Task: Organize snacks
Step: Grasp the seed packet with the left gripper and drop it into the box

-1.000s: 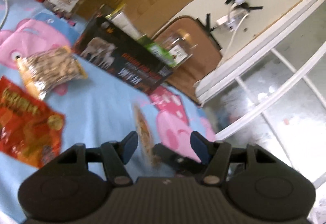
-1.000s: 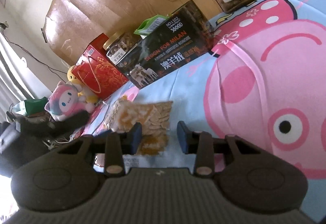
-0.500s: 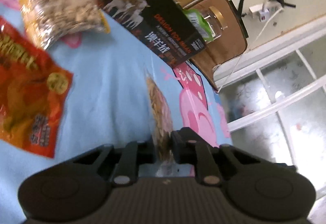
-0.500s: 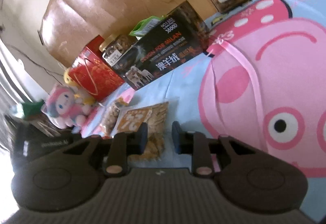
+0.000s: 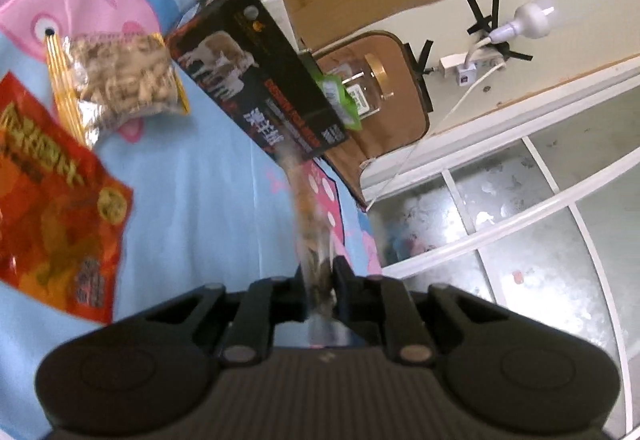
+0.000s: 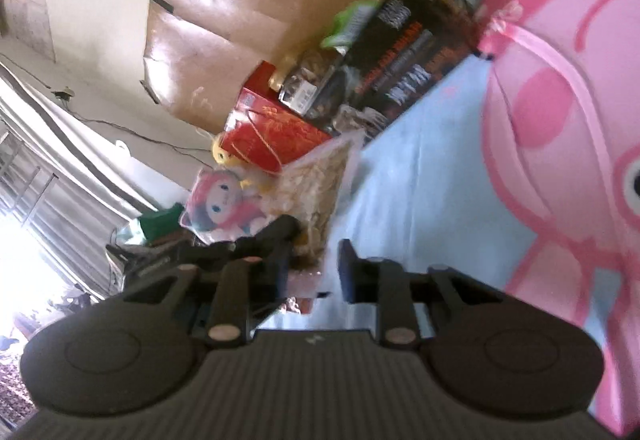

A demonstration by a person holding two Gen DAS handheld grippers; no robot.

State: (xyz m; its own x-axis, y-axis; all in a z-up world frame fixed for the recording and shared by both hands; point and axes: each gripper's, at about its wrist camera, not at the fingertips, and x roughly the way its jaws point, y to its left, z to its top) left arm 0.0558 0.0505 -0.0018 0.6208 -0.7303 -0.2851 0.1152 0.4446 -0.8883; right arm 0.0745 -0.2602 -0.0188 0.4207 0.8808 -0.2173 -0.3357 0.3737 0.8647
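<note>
Left tongs point(image 5: 318, 282) have closed since a second ago and now clamp a clear snack bag point(image 5: 310, 224) edge-on; that bag, flat on the sheet before, now stands up from between the pads toward the black box point(image 5: 260, 80), its far end blurred. Right tongs point(image 6: 314, 268) have just been closing too; their fingers remain apart, with the near end of what looks like the same clear bag point(image 6: 316, 184) between them. Can't tell whether the pads touch it: the frame is smeared by motion. Landmark is the black box, lying on a blue cartoon-pig bedsheet point(image 5: 208, 192). In the left view, a clear bag of pale nuts point(image 5: 120, 88) with a yellow edge lies just left of the box, and a red snack pouch point(image 5: 52, 208) lies further left and nearer the camera, flat on the sheet. Behind the box are a green packet point(image 5: 338, 102) and a gold-lidded jar point(image 5: 368, 88). In the right view, a red gift box point(image 6: 272, 132) sits just left of the black box and a plush doll point(image 6: 222, 204) lies below it.
</note>
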